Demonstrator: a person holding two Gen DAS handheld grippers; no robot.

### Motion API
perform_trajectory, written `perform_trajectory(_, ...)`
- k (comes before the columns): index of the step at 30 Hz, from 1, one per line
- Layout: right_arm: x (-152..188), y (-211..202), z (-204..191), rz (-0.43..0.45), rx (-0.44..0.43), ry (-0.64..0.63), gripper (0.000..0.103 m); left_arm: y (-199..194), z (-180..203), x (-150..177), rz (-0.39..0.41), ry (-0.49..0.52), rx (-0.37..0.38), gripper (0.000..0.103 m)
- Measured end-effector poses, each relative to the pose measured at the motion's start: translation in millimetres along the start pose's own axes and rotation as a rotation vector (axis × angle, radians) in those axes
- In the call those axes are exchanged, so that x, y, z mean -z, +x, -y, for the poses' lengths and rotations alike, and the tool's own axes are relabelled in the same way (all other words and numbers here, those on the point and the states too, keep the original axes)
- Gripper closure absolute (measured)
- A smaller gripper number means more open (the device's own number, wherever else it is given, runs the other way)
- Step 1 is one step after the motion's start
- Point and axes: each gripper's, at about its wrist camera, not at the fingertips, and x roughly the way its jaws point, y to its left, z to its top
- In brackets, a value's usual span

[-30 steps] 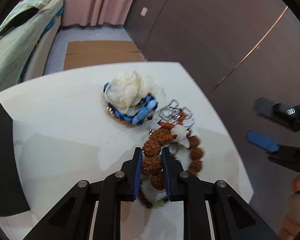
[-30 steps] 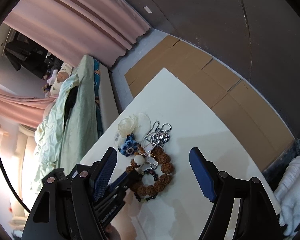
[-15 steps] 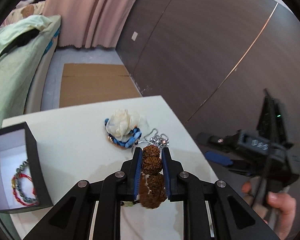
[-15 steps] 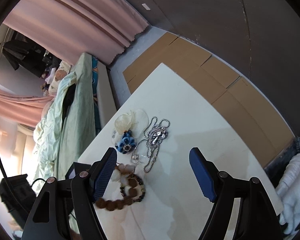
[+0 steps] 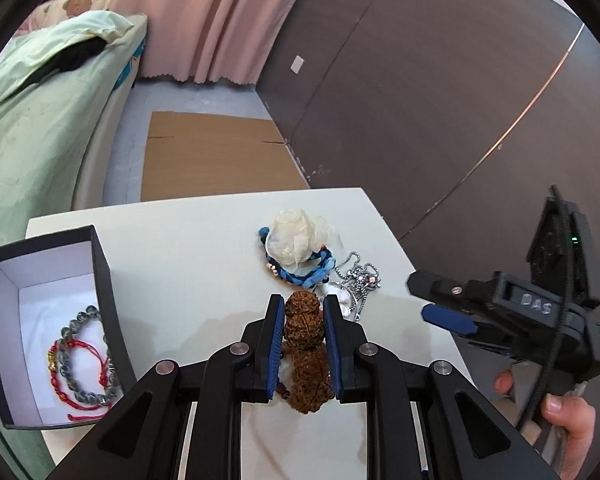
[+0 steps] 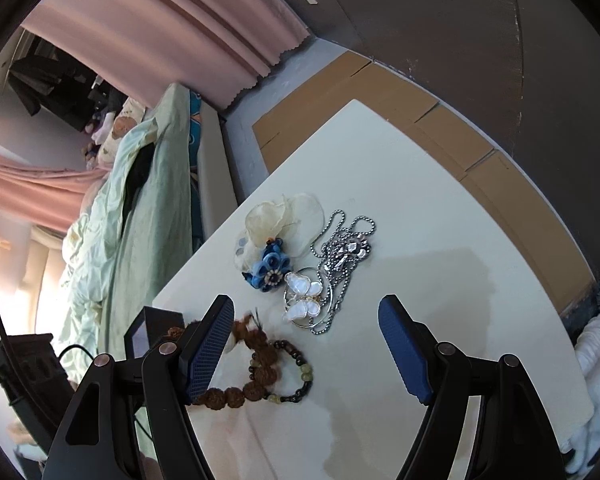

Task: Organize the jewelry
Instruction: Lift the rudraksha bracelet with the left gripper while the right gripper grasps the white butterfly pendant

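My left gripper is shut on a brown rough-bead bracelet and holds it lifted above the white table. The same bracelet shows in the right wrist view, with a dark bead string hanging with it. An open black box at the left holds a grey and a red bracelet. A cream flower with a blue band, a silver chain and a white butterfly piece lie on the table. My right gripper is open and empty.
The right gripper and the hand holding it sit at the table's right edge in the left wrist view. A bed with green bedding stands left of the table. Cardboard lies on the floor beyond.
My left gripper has lifted the brown bracelet off the pile and pulled back toward the box side. The box has come into view. The right gripper has stayed open.
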Motion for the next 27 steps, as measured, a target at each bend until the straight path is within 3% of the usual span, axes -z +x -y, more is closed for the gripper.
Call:
perform_trajectory(3, -0.2, 7.7, -3.1, -0.015, 0.014, -0.010, 0.028, -10.5, -0.8, -1.2, 0.024, 0.008, 0.002, 0.083)
perform_trajectory(13, 1.7, 45.9, -15.3, -0.109, 0.039, -0.059, 0.054, -37.4, -16.7, -12.9, 0.093, -0.042, 0.016, 0.083)
perform_trajectory(27, 3.0, 70.5, -41.6, -0.108, 0.183, -0.203, 0.064, -71.6, -45.7, -18.5, 0.153, -0.108, 0.022, 0.083)
